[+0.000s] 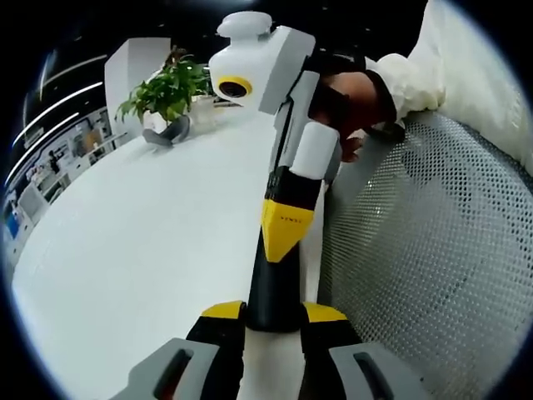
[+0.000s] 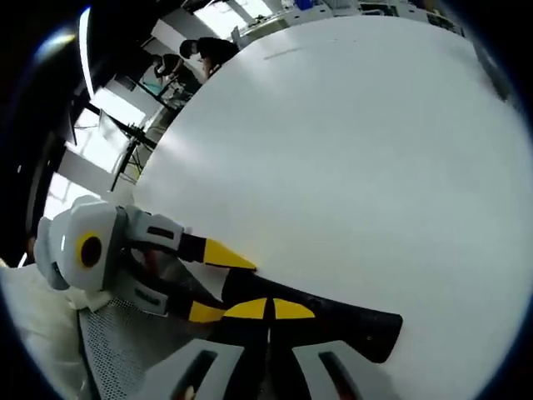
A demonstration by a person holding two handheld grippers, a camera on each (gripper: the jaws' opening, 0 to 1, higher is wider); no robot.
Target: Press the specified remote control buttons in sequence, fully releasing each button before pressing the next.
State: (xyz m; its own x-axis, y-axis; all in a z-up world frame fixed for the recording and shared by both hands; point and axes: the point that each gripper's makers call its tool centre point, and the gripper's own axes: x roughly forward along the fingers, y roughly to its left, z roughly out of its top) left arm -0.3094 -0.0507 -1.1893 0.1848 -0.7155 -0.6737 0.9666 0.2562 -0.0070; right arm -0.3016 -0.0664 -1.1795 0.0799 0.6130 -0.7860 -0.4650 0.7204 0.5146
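Observation:
A black remote control (image 1: 272, 287) lies lengthwise along the white table's edge, one end between my left gripper's (image 1: 273, 313) yellow-tipped jaws, which are shut on it. My right gripper (image 1: 281, 240) comes down from above with its jaws shut, and its yellow tip rests on the remote's top face. In the right gripper view the remote (image 2: 350, 323) stretches to the right under my shut right gripper (image 2: 268, 309). The left gripper (image 2: 234, 289) clamps the remote's left end there. The buttons are hidden.
The white table (image 1: 141, 242) spreads wide to the left, with a potted plant (image 1: 166, 90) at its far end. A grey mesh chair back (image 1: 433, 258) stands close on the right. A hand (image 1: 358, 93) in a white sleeve holds the right gripper. People (image 2: 200, 52) stand far off.

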